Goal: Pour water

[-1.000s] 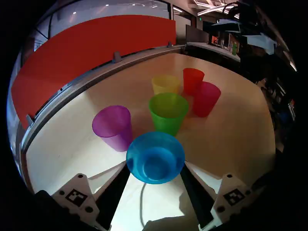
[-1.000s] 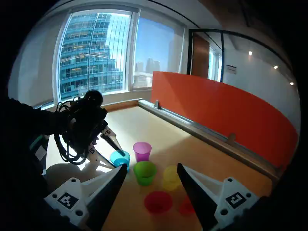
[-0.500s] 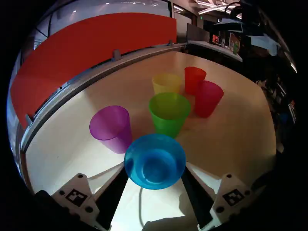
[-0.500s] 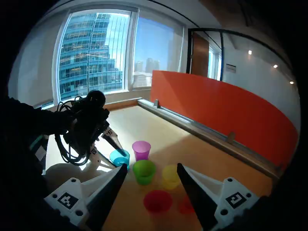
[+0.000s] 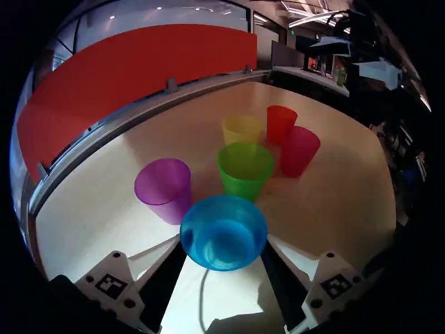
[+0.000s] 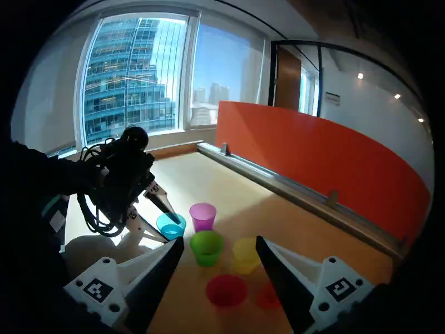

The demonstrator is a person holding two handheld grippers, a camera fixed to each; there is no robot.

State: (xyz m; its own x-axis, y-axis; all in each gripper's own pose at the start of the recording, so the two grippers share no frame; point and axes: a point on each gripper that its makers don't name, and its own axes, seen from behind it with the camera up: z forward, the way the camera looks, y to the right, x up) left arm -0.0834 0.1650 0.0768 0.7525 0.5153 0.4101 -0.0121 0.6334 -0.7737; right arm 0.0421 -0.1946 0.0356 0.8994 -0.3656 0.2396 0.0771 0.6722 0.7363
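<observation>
**Left gripper view, left to right.** An orange partition (image 5: 128, 72) runs along the far left edge of the tabletop (image 5: 334, 189). The purple cup (image 5: 164, 189) stands nearest that edge. Just beside it, the blue cup (image 5: 223, 232) is clamped between the two fingers of the left gripper (image 5: 223, 243); whether it rests on the tabletop cannot be told. The green cup (image 5: 245, 170) is just behind it. The yellow cup (image 5: 241, 129), red cup (image 5: 280, 123) and magenta cup (image 5: 299, 150) cluster toward the tabletop's middle.

**Right gripper view, left to right.** A dark sleeve (image 6: 33, 178) reaches to the left gripper, which grips the blue cup. The right gripper (image 6: 219, 241) has its fingers apart with nothing between them, above the group of cups.
</observation>
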